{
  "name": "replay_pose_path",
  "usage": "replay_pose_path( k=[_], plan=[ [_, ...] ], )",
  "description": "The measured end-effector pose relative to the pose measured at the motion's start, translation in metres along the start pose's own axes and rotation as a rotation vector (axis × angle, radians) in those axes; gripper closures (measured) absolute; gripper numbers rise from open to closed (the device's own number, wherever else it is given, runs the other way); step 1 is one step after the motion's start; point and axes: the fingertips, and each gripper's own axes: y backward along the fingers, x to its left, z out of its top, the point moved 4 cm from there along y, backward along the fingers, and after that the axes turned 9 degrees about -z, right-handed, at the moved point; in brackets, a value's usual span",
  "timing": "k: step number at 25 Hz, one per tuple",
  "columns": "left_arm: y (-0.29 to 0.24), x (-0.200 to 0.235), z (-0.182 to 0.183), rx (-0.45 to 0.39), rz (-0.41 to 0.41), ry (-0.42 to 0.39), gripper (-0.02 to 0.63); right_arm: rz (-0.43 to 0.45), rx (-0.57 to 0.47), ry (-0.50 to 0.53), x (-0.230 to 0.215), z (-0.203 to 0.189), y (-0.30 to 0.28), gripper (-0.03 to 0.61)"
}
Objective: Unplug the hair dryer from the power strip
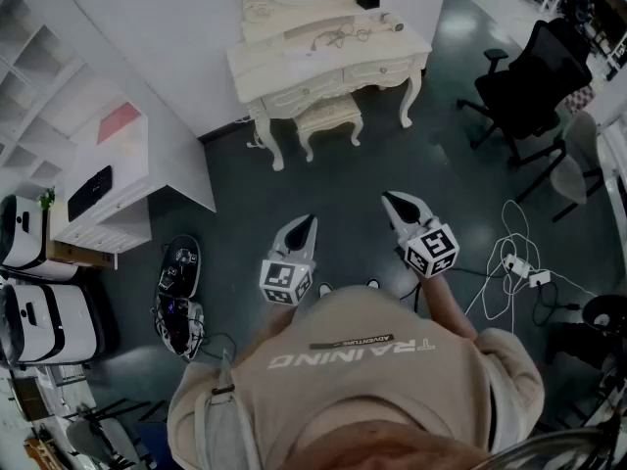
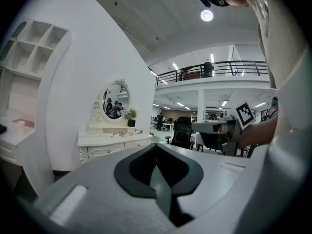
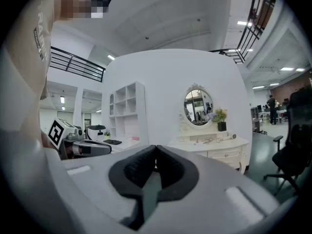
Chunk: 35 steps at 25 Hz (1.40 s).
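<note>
The hair dryer (image 1: 393,23) lies far ahead on the right end of a cream dressing table (image 1: 294,67), small in the head view. Its cable (image 1: 336,37) curls across the tabletop, and I cannot make out a power strip there. Both grippers hang in mid-air in front of the person, well short of the table and pointing toward it. My left gripper (image 1: 310,221) is shut with nothing in it, its pads (image 2: 156,152) meeting. My right gripper (image 1: 390,199) is shut and empty too. In the right gripper view the hair dryer (image 3: 233,136) shows as a speck on the table (image 3: 214,147).
A cushioned stool (image 1: 328,116) stands under the table. A black office chair (image 1: 534,86) is at the right, with white cables and adapters (image 1: 517,264) on the dark floor below it. White shelving (image 1: 98,164) and equipment (image 1: 178,292) line the left.
</note>
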Motion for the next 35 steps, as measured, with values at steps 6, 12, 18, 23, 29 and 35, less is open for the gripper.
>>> replay_pose_path(
  k=[6, 12, 18, 23, 29, 35],
  plan=[
    [0.001, -0.003, 0.006, -0.020, 0.038, -0.001, 0.606, 0.008, 0.003, 0.033, -0.007, 0.007, 0.010, 0.574],
    [0.001, 0.003, 0.012, -0.026, 0.049, -0.017, 0.606, 0.019, 0.009, 0.041, -0.005, 0.008, 0.014, 0.574],
    [0.003, 0.025, 0.018, -0.036, 0.065, -0.024, 0.606, 0.003, -0.009, 0.054, -0.004, 0.016, 0.004, 0.574],
    [0.007, 0.049, 0.023, -0.052, 0.069, -0.020, 0.606, -0.040, -0.012, 0.050, -0.004, 0.017, -0.008, 0.574],
    [0.004, 0.073, 0.022, -0.065, 0.046, -0.035, 0.606, -0.089, -0.002, 0.047, 0.004, 0.007, -0.029, 0.574],
    [0.005, 0.090, -0.005, -0.026, 0.028, 0.017, 0.606, -0.138, 0.024, 0.014, 0.008, -0.008, -0.036, 0.574]
  ],
)
